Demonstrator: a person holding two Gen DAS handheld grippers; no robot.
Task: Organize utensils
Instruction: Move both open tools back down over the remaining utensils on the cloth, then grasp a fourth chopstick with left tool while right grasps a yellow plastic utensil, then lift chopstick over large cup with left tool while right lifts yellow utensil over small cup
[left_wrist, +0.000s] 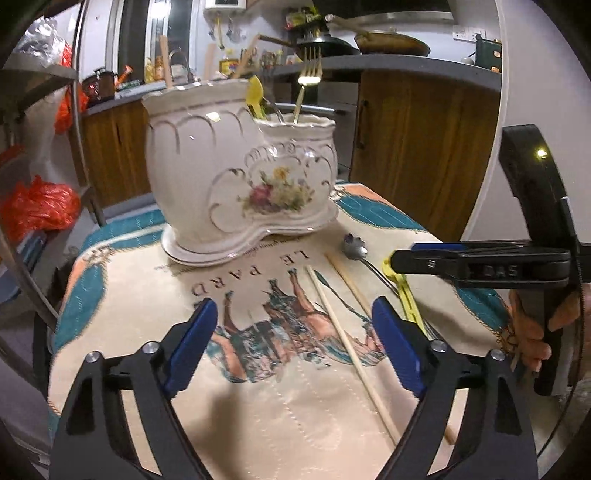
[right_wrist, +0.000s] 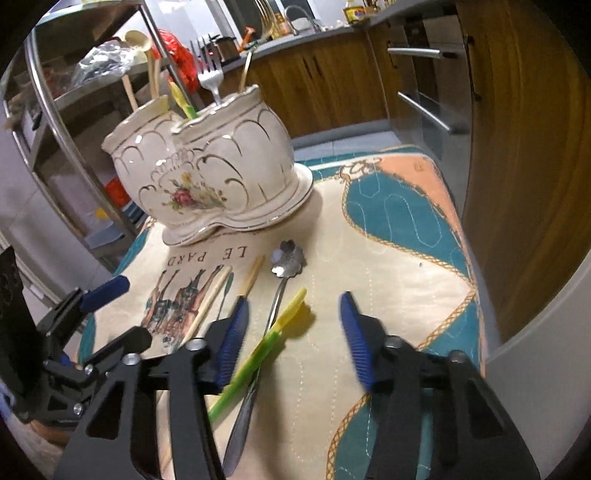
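Chopsticks (left_wrist: 351, 328) of pale wood, a scalloped metal spoon (right_wrist: 286, 258) and a yellow plastic fork (right_wrist: 266, 343) lie near our glossy ceramic holder (left_wrist: 221, 166). Our left gripper (left_wrist: 295, 332) and right gripper (right_wrist: 295, 332) gape, gripping nothing.

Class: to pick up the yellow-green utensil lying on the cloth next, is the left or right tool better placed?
Right. The right tool straddles the yellow-green utensil, while the left tool brackets a chopstick.
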